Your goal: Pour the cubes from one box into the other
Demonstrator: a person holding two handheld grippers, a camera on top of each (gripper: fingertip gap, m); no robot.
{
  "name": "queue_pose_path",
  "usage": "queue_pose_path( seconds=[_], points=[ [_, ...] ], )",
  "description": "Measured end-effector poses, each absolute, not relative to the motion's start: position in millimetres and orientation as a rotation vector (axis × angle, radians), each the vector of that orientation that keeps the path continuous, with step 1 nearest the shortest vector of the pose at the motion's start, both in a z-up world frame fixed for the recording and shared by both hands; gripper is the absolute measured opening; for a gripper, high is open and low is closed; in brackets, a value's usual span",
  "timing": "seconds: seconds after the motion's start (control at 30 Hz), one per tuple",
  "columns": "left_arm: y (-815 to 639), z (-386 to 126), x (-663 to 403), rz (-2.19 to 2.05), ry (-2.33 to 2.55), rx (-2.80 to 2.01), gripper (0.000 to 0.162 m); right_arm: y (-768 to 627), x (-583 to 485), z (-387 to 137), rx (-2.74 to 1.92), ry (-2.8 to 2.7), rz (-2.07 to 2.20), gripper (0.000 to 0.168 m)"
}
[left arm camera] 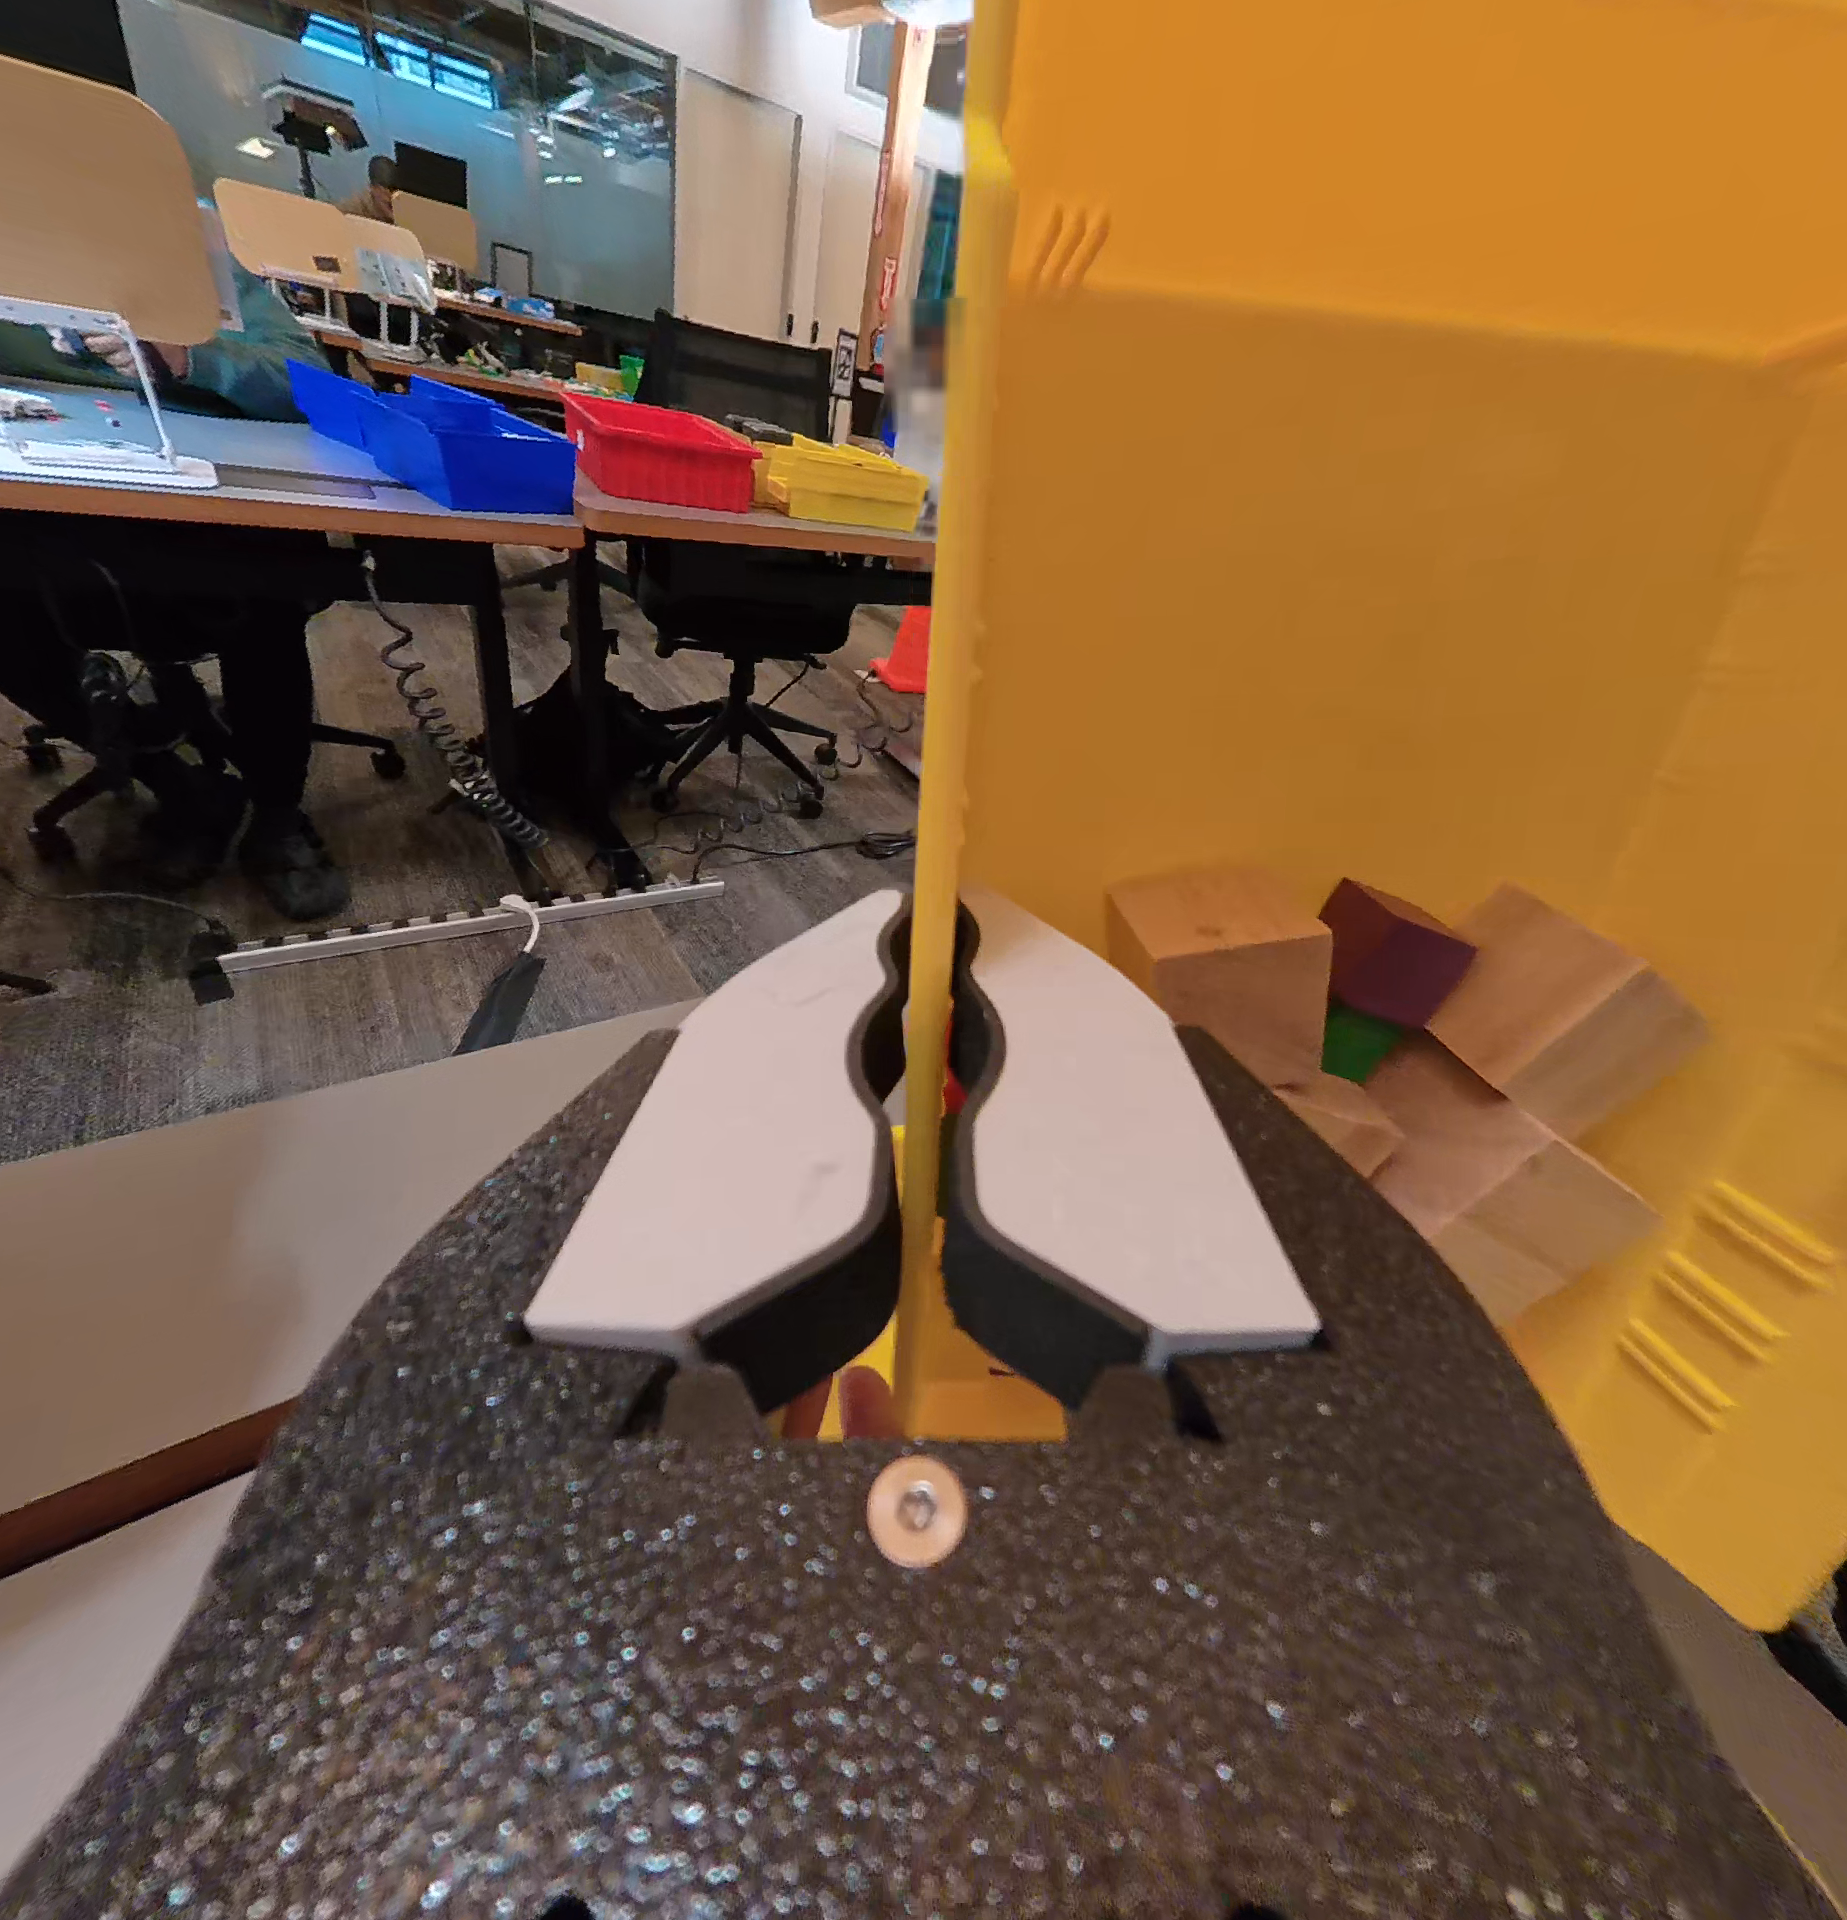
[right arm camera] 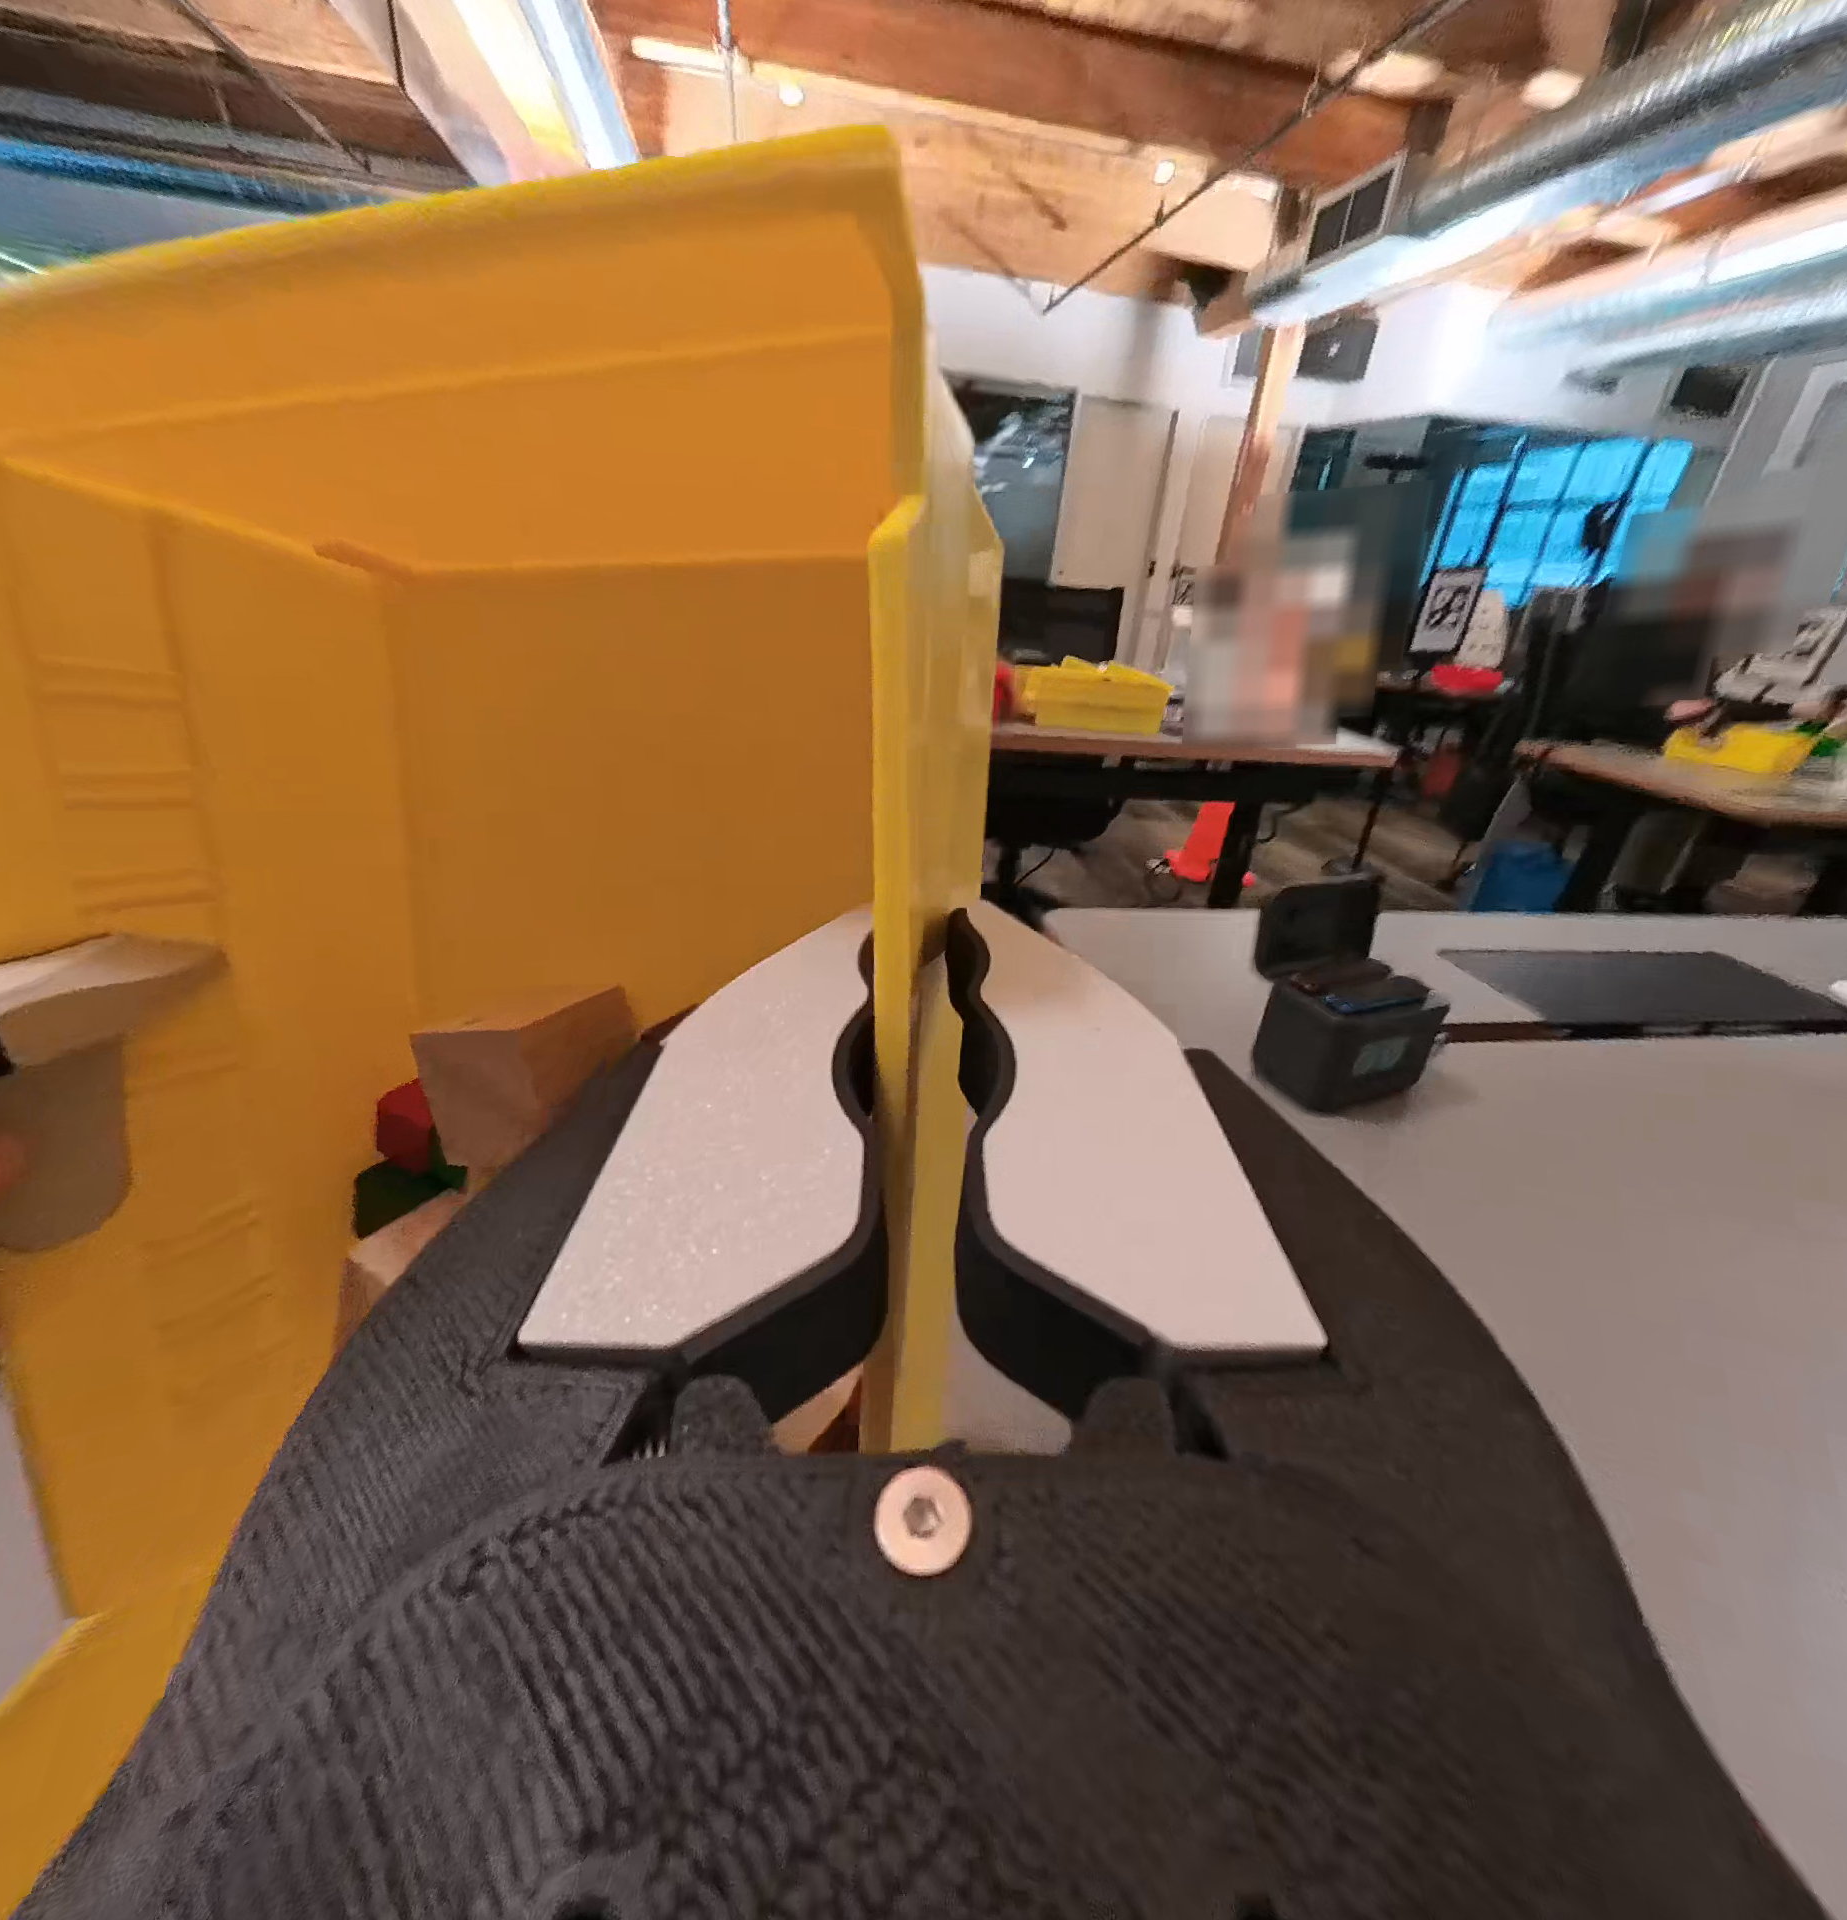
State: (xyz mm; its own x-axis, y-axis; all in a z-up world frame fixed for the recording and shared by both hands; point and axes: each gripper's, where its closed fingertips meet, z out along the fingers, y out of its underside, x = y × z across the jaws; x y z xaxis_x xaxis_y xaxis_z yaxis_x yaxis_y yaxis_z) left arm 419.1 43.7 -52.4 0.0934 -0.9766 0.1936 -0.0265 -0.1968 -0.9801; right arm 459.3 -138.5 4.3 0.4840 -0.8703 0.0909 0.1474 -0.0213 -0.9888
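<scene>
I hold a yellow plastic box (left arm camera: 1366, 571) with both grippers, one on each side wall. My left gripper (left arm camera: 929, 914) is shut on its left wall. My right gripper (right arm camera: 914, 935) is shut on its right wall (right arm camera: 903, 727). The box is tipped up, its inside facing the cameras. Wooden cubes (left arm camera: 1231, 966) lie piled in its lower corner with a purple cube (left arm camera: 1402, 961) and a green cube (left arm camera: 1355, 1044). In the right wrist view I see a wooden cube (right arm camera: 524, 1070), a red cube (right arm camera: 410, 1122) and a green cube (right arm camera: 394, 1195). The other box is not in view.
A grey table (right arm camera: 1677, 1299) lies under the box, with a black charger case (right arm camera: 1345, 1039) and a dark mat (right arm camera: 1646, 987) on it. Behind are desks with blue bins (left arm camera: 462, 447), a red bin (left arm camera: 659, 452), yellow bins (left arm camera: 846, 483), office chairs, and an orange cone (left arm camera: 903, 649).
</scene>
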Motion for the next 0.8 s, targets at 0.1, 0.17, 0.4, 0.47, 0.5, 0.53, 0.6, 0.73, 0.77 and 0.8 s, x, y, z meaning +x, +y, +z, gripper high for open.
queue_pose_path(
  seconds=[0.1,0.17,0.4,0.47,0.5,0.53,0.6,0.73,0.77,0.8],
  points=[
    [39,-46,418,-1.310,1.061,-1.372,0.003,-142,454,15,-1.268,0.660,-0.985,0.008],
    [38,-42,417,-1.343,1.066,-1.346,0.003,-143,452,21,-1.234,0.620,-0.994,0.008],
    [34,-33,414,-1.337,1.109,-1.258,0.004,-150,448,26,-1.104,0.617,-0.971,0.008],
    [35,-31,413,-1.296,1.116,-1.238,0.003,-150,448,23,-1.081,0.625,-0.966,0.008],
    [35,-29,413,-1.269,1.122,-1.224,0.003,-151,448,22,-1.066,0.628,-0.954,0.008],
    [34,-28,412,-1.254,1.123,-1.215,0.003,-151,447,22,-1.056,0.630,-0.953,0.008],
    [34,-23,408,-1.231,1.111,-1.182,0.003,-152,445,25,-1.031,0.620,-0.957,0.007],
    [34,-11,403,-1.226,1.058,-1.126,0.003,-153,438,37,-0.991,0.586,-0.973,0.007],
    [33,-10,405,-1.235,1.065,-1.126,0.003,-153,439,38,-0.990,0.582,-0.983,0.008],
    [32,-10,406,-1.237,1.075,-1.139,0.003,-154,440,38,-0.989,0.584,-0.980,0.008]
  ],
)
